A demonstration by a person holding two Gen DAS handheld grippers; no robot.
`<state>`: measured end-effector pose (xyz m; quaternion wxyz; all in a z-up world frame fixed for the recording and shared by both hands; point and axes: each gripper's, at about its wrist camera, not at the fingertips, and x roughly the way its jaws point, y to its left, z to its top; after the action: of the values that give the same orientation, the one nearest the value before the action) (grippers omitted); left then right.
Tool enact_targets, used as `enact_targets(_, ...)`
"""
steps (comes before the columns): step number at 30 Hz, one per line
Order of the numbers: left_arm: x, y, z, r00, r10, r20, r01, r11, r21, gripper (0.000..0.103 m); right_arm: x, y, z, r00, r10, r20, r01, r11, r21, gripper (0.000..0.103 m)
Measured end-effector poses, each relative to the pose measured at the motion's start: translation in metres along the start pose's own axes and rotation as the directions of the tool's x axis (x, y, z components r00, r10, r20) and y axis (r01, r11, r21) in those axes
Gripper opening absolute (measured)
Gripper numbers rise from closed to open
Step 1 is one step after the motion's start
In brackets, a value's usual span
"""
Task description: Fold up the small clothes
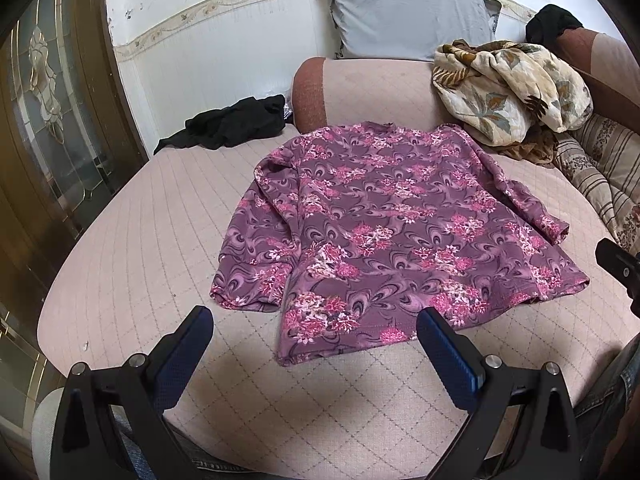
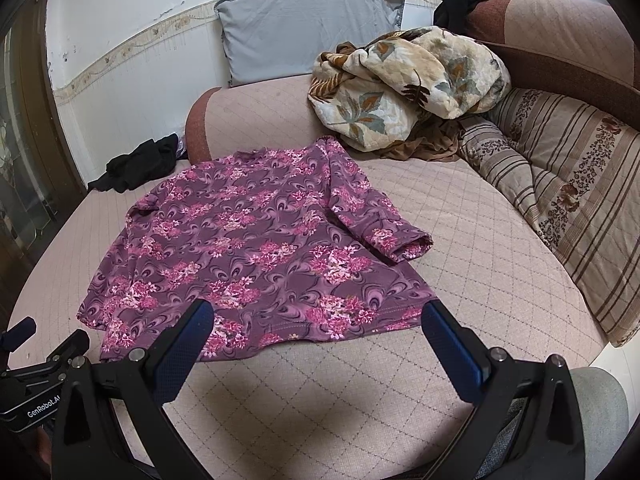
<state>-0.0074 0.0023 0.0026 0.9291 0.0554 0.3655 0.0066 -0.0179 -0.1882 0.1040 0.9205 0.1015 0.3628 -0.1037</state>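
Left wrist view: the left claw [image 1: 314,330] gapes wide and empty, with the floral top [image 1: 384,216] spread flat on the sofa seat [image 1: 120,280] at twelve o'clock.

Right wrist view: the right claw [image 2: 318,328] is likewise wide; soft, light, floppy knit, best pinched at the hem corner [image 2: 424,308] at one o'clock.

**Purple florals on a pink quilted sofa**

The top [image 1: 380,216] is purple with swirls and pink-and-white flower clusters. It lies on a pale pink sofa seat [image 1: 132,264] with a thin grey diamond grid; the far armrest end [image 1: 310,92] is rust red. Far left lies a black garment [image 1: 228,122]. Far right sit a cream blanket [image 2: 404,92] with brown and grey-green leaves, a beige brown-striped cushion [image 2: 560,184] and a plain grey pillow [image 2: 304,28]. The gripper pads [image 2: 452,352] are blue on black fingers.
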Motion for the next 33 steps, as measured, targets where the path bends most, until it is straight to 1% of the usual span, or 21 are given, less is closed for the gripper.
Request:
enact_targets(6,-0.0010,0.0007,0.0004,1.000,0.001,0.003,-0.001,1.000,0.005,0.103,-0.0004,-0.0014,-0.0004,1.000,0.003,-0.002,-0.003,1.000,0.000,0.103)
enact_targets(11,-0.0021,0.0009,0.0006,1.000,0.001,0.007,-0.001,1.000,0.004,0.103,-0.0005,-0.0002,0.0002,1.000,0.010,-0.019,-0.010,1.000,0.007,0.103)
enact_targets(23,-0.0029,0.0020,0.0013,1.000,0.005,0.008,-0.005,1.000,0.007,0.103,0.0006,-0.0020,-0.0002,1.000,0.007,-0.009,-0.007,1.000,0.007,0.103)
enact_targets(30,-0.0018,0.0059,0.0029,1.000,0.009,0.005,-0.009,1.000,-0.016,0.103,-0.0021,0.0007,0.0005,0.999,0.030,0.012,-0.030,1.000,-0.006,0.103)
enact_targets(33,-0.0026,0.0088,0.0038,1.000,0.021,0.009,-0.021,0.999,-0.024,0.103,-0.0022,0.0000,0.0006,0.999,0.047,0.008,-0.047,0.999,0.001,0.103)
